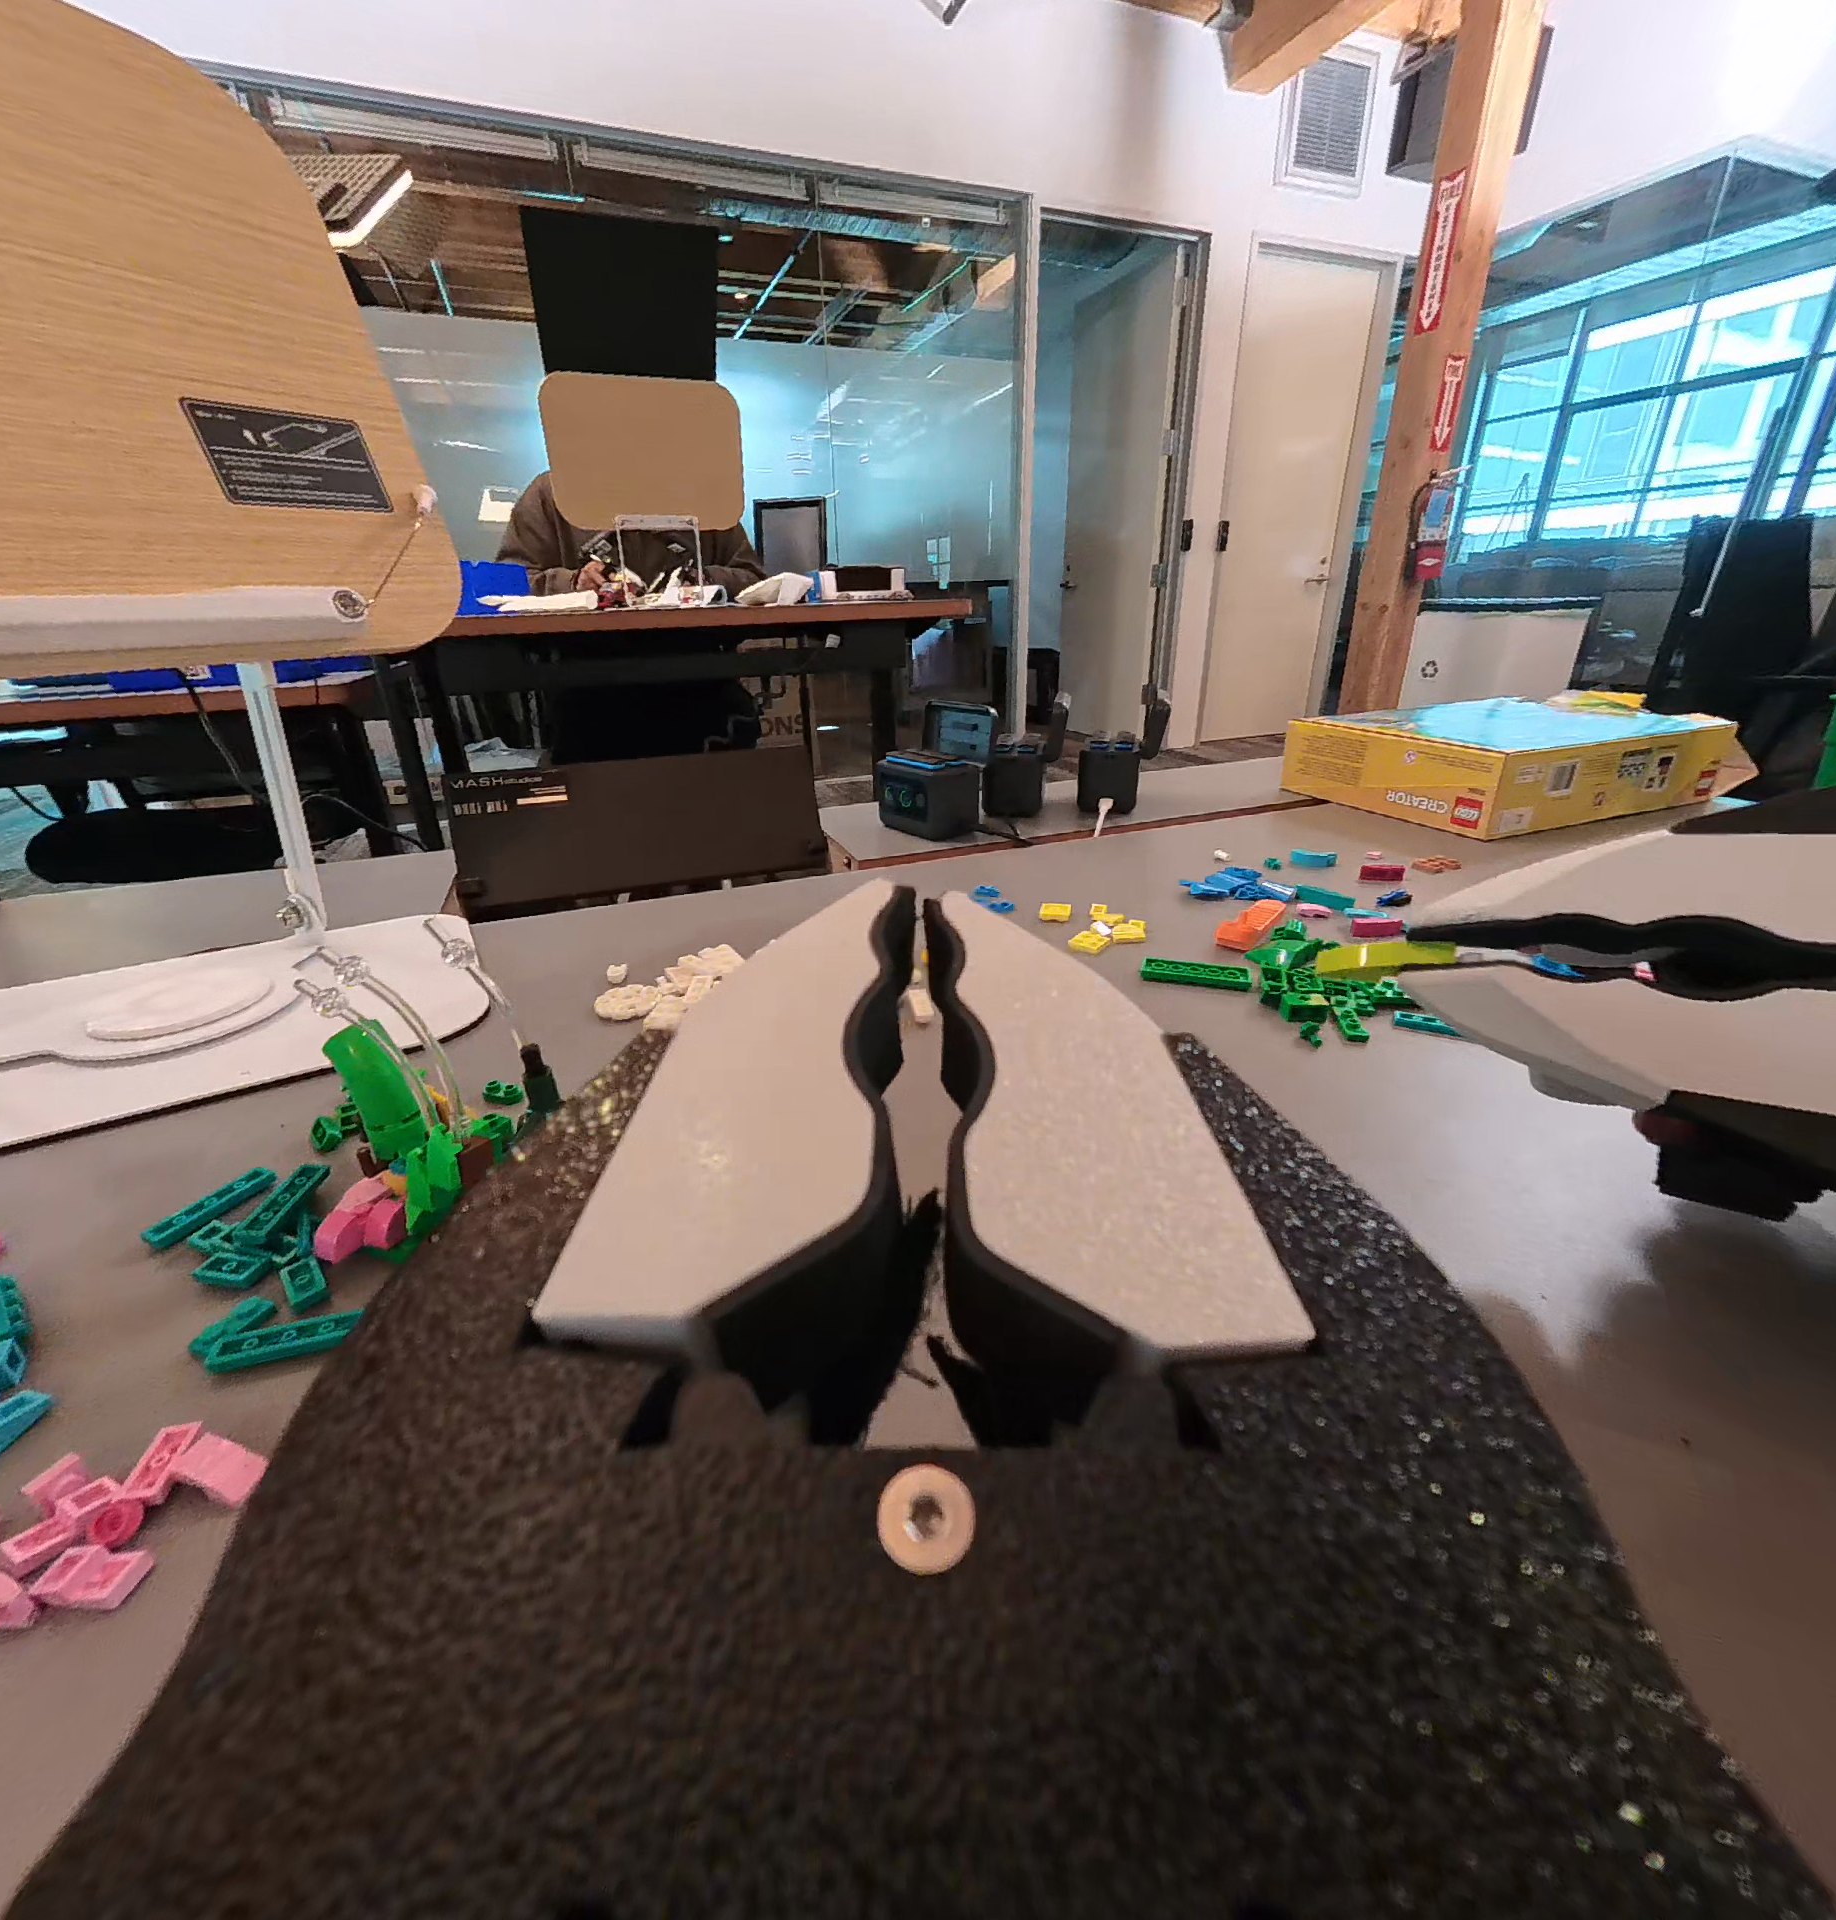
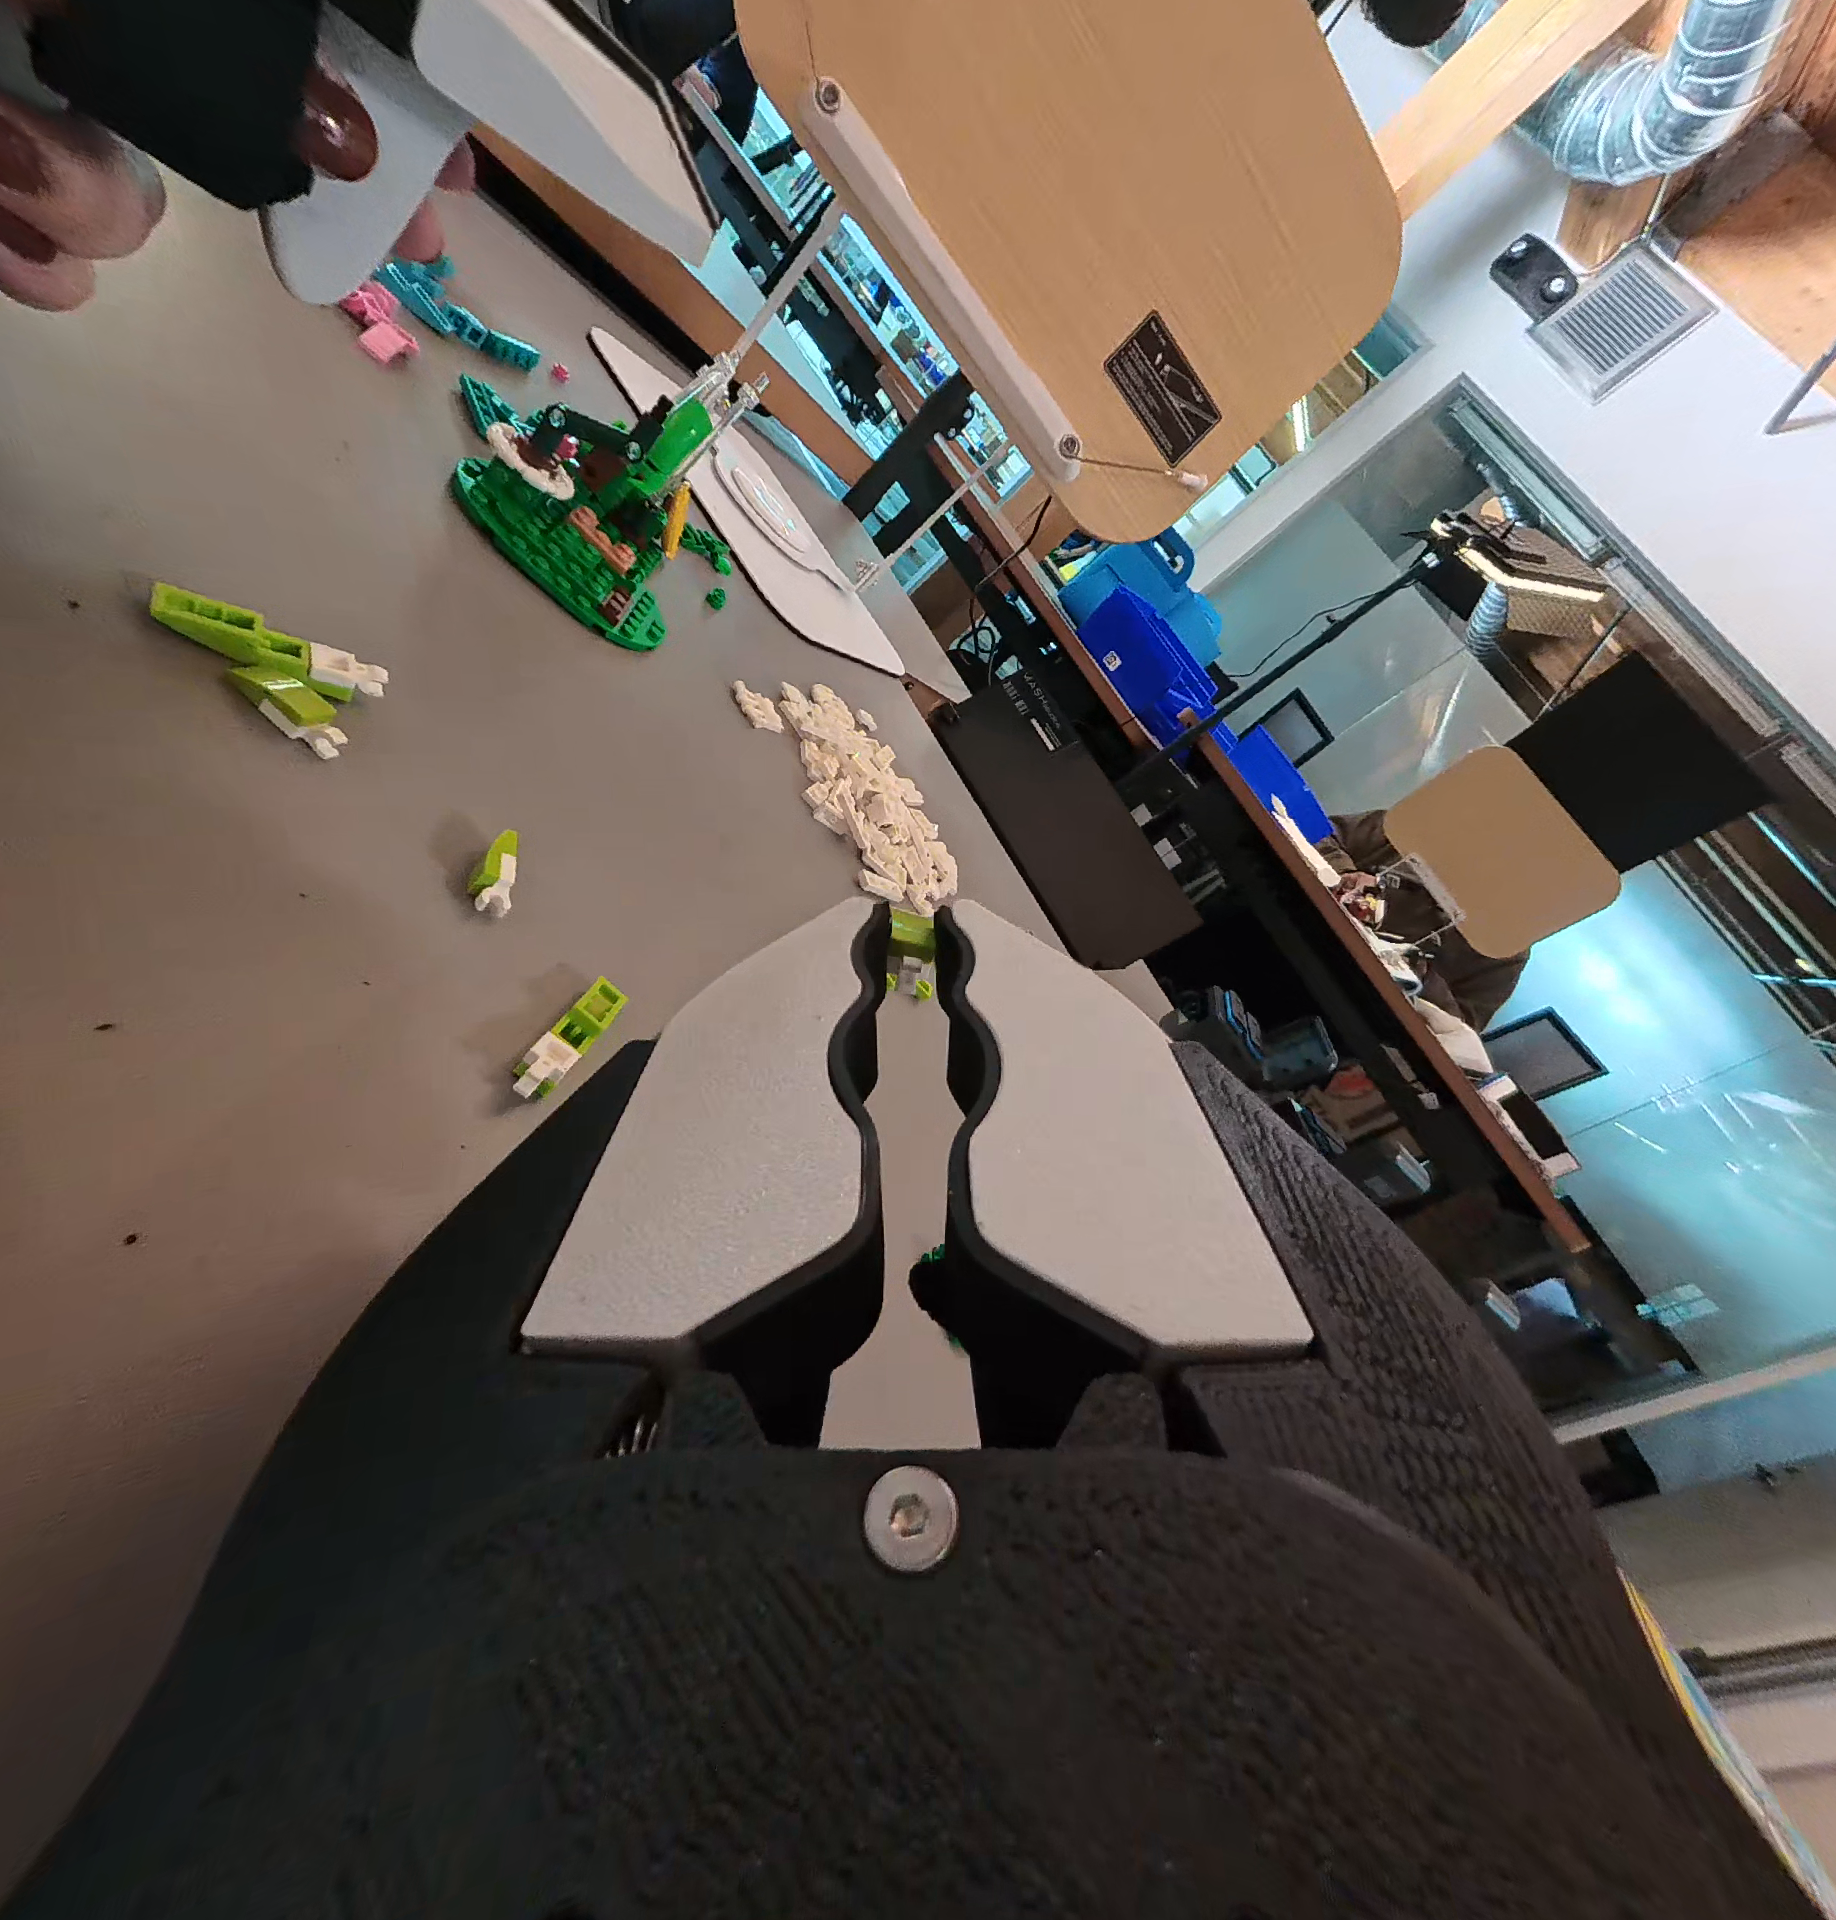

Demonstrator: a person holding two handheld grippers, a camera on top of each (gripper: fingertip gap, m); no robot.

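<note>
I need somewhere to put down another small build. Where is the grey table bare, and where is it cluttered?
Bare: the stretch between the white pile and the lime-and-white pieces, and near the right tongs toward the table's front edge. Crowded: round the green build, the teal and pink pieces, and the mixed coloured scatter.

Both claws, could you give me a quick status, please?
Left claw shut, nothing visibly held. Right claw clamped on lime-green brick piece. White brick pile just ahead.

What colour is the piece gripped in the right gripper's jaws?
Lime green with a white part, best seen in the right wrist view: the small brick piece.
</note>
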